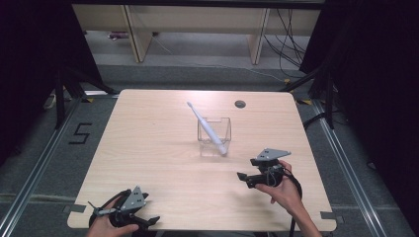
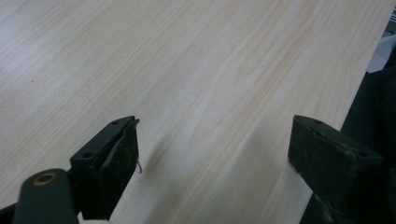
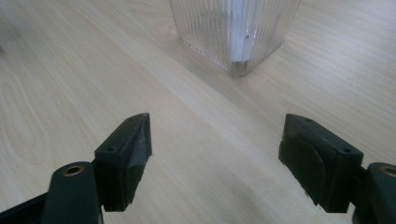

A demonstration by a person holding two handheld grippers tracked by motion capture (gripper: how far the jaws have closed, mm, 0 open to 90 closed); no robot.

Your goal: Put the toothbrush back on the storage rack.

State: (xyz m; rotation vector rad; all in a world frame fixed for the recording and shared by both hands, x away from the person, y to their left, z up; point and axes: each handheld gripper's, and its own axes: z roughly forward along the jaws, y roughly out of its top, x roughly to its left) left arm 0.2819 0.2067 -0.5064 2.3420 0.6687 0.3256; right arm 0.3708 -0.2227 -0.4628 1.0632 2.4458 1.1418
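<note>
at the near edge of the tabletop, close to its near left corner, we hold the left gripper low, and its jaws stand wide apart with nothing between them; in the left gripper view we see bare wood between the two black pads. a little farther in, toward the near right part of the tabletop, we hold the right gripper, also with jaws spread and holding nothing. it points toward the left and a bit away from us.

farther still, near the middle of the tabletop, stands the clear ribbed cup. in the right gripper view the clear ribbed cup is ahead of the jaws and slightly to the right, apart from them. inside leans the white toothbrush; its thick end sits at the near right of the cup and its long axis rises toward the far left, so the head sticks out over the far rim.

we judge the right gripper is the nearer one, so the coming move turns on it going forward to the cup.

we count two grippers, one cup, one toothbrush, and one small round hole near the far edge.
</note>
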